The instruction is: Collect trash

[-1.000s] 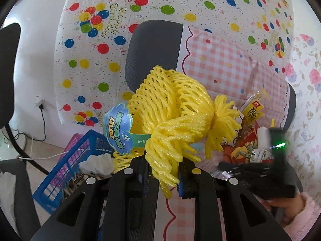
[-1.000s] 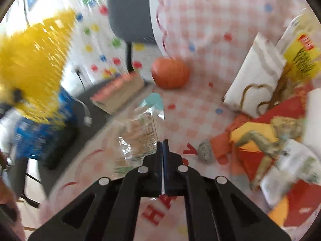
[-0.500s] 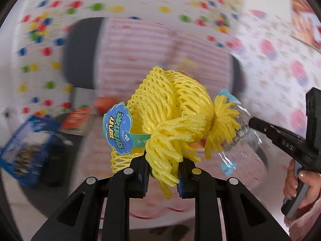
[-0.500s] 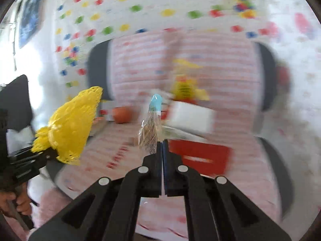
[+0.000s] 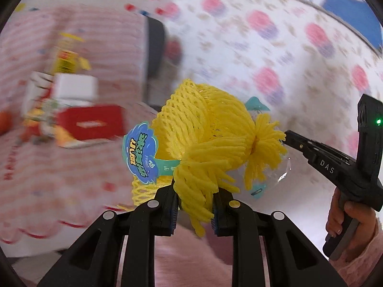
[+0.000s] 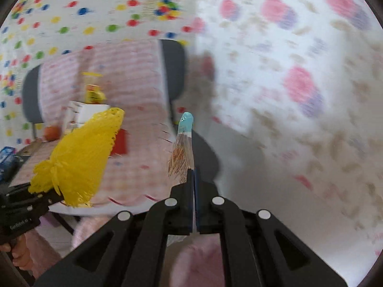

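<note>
My left gripper (image 5: 194,211) is shut on a yellow foam fruit net (image 5: 210,138) with a blue-green label (image 5: 141,151), held up in the air. The net also shows in the right wrist view (image 6: 79,162) at the left. My right gripper (image 6: 193,184) is shut on a clear plastic wrapper with a teal end (image 6: 183,148), which stands up from the jaws. In the left wrist view the right gripper (image 5: 287,136) sits at the right, and the wrapper (image 5: 268,179) is mostly hidden behind the net.
A table with a pink checked cloth (image 5: 47,172) lies to the left, blurred, with a red packet (image 5: 93,124), a white box (image 5: 74,88), a yellow packet (image 6: 93,93) and an orange (image 6: 51,132). A grey chair back (image 6: 173,69) stands behind it. A floral wall (image 6: 299,83) fills the right.
Both grippers have swung right, away from the table and the blue basket, towards the floral wall. The right gripper has lifted the clear wrapper off the table. The left still holds the net.
</note>
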A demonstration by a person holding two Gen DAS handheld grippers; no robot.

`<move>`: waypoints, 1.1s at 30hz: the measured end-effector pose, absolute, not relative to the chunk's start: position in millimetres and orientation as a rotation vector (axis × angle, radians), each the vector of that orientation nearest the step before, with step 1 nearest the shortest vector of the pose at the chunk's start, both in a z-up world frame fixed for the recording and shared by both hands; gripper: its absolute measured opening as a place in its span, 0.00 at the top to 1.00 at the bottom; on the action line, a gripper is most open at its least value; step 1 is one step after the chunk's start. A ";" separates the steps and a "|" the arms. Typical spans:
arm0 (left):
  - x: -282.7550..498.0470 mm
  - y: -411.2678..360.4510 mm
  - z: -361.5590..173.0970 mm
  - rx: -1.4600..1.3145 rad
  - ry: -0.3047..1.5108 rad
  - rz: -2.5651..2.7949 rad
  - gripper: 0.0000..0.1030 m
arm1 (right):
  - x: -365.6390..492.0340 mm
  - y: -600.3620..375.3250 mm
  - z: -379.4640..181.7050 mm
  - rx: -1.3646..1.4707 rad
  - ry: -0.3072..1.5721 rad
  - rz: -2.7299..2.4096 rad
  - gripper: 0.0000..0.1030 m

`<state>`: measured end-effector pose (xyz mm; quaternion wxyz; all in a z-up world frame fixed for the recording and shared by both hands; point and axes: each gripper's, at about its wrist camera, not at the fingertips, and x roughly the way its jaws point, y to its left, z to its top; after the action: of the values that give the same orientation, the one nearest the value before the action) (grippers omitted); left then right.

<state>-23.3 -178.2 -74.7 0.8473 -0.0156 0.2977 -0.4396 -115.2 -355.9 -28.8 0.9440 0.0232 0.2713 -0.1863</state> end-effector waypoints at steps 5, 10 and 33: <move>-48.8 -224.5 -100.0 0.010 0.693 -1.055 0.78 | -164.6 -378.6 -53.2 0.053 0.583 -0.538 0.99; -65.9 -260.7 -117.5 0.087 0.734 -1.131 0.78 | -198.3 -398.1 -80.6 0.096 0.644 -0.634 0.99; -49.3 -326.8 -164.1 0.172 0.922 -1.186 0.44 | -193.1 -442.7 -142.9 0.252 0.787 -0.674 0.90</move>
<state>-49.3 -326.8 -164.1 0.7275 0.0779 0.4184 -0.5382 -193.1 -442.7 -142.9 0.8612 0.1200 0.3752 -0.3212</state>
